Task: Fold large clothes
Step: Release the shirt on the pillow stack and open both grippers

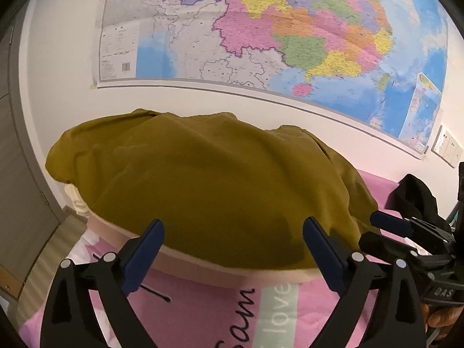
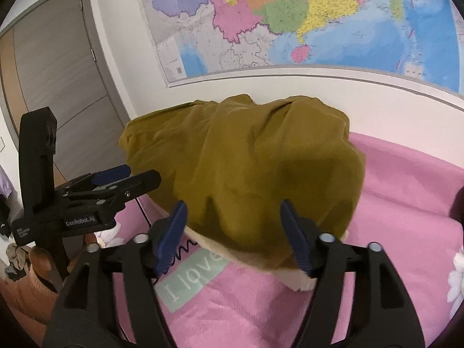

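The left gripper point(image 1: 233, 239) has its two blue fingers spread wide, and nothing is between them. The right gripper point(image 2: 233, 232) is spread open too, and it holds nothing. In the left view the right gripper shows at the far right edge, just beside the left one.

Right in front of both grippers lies the mustard cloth point(image 1: 203, 179). It is a big piece of clothing in a soft, puffy heap. It looks folded over on itself, with rounded edges and a few wrinkles on top. It rests on a pale round board point(image 1: 203, 264), whose rim peeks out just under the near edge of the cloth. The blue fingers are close to that near edge, but they do not pinch it.

Under the board, nearer to the grippers, is a pink blanket point(image 2: 406, 203) with words on it. Off to the right of the left gripper, past the cloth, sits a black thing point(image 1: 414, 197), maybe another piece of clothing.

Behind the cloth is a white wall with a big colourful map point(image 1: 290, 29). A grey door point(image 2: 52, 72) stands far to the left.

I think some folding is done, as the cloth is bunched into one pile. It is not flat or neat yet, so more folds and smoothing look to be left.
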A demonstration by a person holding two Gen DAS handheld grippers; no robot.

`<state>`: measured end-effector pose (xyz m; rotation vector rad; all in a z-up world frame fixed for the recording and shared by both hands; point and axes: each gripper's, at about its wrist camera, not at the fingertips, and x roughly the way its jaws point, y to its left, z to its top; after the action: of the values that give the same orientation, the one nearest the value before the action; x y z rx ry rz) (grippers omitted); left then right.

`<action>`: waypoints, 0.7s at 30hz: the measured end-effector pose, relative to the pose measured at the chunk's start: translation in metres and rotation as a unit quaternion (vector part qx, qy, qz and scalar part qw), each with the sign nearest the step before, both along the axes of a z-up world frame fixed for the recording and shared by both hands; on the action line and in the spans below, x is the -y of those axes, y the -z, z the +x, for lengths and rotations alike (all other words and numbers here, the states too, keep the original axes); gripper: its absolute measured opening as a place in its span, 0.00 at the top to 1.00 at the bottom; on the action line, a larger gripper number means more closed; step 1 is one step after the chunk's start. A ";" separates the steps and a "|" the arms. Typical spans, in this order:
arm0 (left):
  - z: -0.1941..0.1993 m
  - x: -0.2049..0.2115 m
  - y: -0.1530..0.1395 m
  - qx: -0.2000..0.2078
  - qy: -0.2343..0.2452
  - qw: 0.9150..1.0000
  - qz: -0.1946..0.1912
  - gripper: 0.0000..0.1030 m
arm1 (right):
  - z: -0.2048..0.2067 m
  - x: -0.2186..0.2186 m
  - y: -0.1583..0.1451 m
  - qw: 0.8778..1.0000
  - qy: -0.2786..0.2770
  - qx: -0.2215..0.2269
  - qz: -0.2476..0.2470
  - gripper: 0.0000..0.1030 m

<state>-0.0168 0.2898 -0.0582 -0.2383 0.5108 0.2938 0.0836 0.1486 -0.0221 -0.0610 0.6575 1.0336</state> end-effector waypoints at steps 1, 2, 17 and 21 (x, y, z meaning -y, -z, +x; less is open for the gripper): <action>-0.002 0.002 0.000 0.000 -0.001 1.000 -0.001 0.08 | -0.003 0.003 -0.001 1.000 0.002 0.006 0.000 0.31; -0.005 0.005 0.001 0.000 -0.006 1.000 -0.002 0.07 | -0.006 0.005 -0.002 1.000 0.003 0.011 -0.002 0.29; -0.057 0.038 0.011 0.008 -0.038 0.999 -0.015 0.07 | -0.067 0.047 -0.003 0.998 0.026 0.056 0.012 0.05; -0.069 0.045 0.013 0.008 -0.044 0.999 -0.018 0.07 | -0.080 0.054 -0.005 0.998 0.020 0.061 0.011 0.05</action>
<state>-0.0857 0.2445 -0.0716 -0.2978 0.4910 0.3674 0.0036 0.0945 -0.0174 -0.0905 0.5335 0.9893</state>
